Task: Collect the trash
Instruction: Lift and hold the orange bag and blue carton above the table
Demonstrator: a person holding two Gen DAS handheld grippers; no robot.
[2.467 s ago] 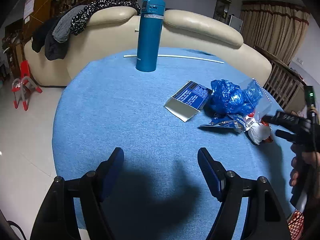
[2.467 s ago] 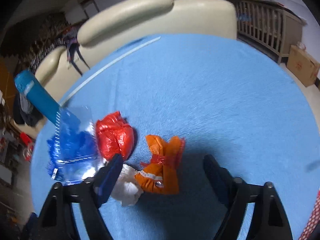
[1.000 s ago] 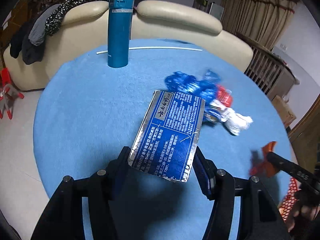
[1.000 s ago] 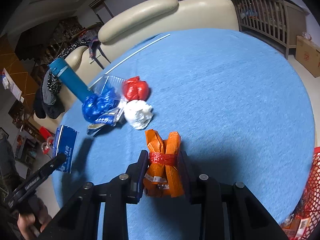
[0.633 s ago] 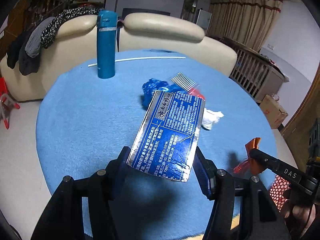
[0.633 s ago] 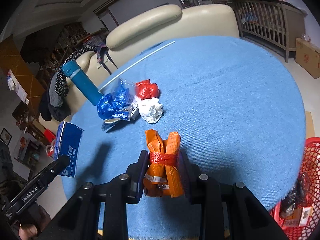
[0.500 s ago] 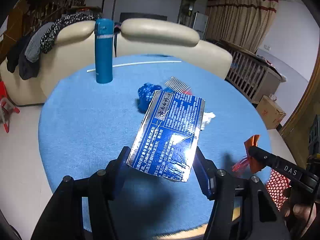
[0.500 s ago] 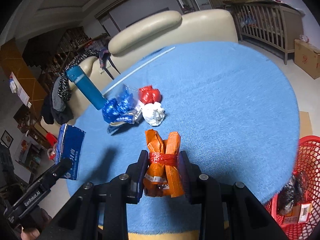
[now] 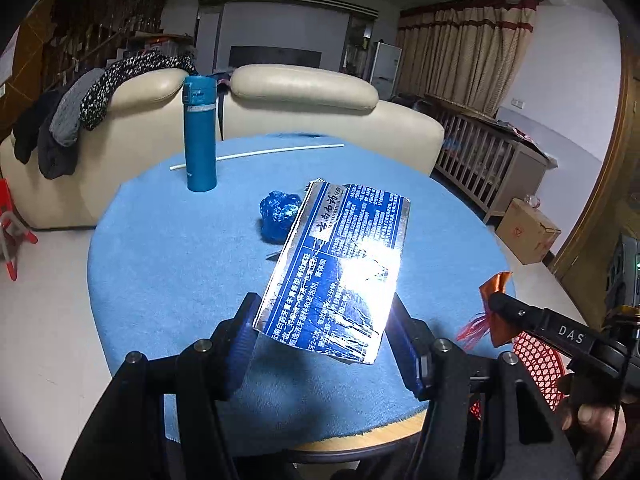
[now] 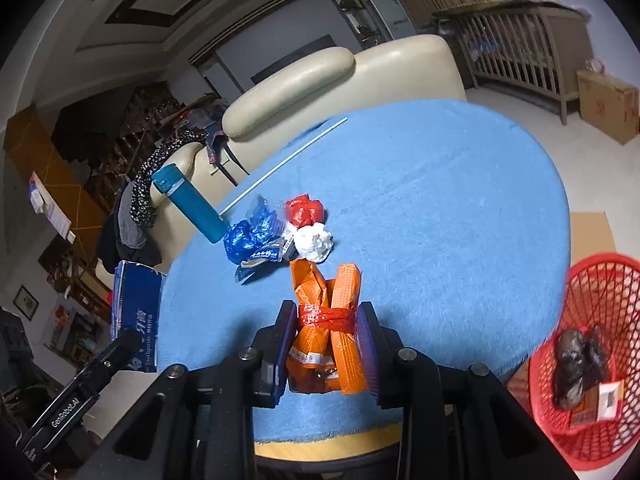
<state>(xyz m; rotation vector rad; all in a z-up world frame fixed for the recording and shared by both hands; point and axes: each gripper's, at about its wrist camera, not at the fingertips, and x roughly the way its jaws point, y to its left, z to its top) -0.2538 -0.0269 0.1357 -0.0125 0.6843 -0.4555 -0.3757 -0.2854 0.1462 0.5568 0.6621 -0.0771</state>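
Both my feeds are dim indoor views with a cool cast, lit from overhead. On the left wrist view a hard white glare burns out the print on the foil packet (image 9: 340,264); the text around it stays sharp. The desk (image 9: 168,240) shows soft shadow under my jaws. Fisheye bending curves the curtains (image 9: 464,52) and blackens the corners. On the right wrist view the red basket (image 10: 592,280) at the edge smears with blur, the far shelves (image 10: 132,128) sink into dark, and the orange bundle (image 10: 328,320) is crisp.
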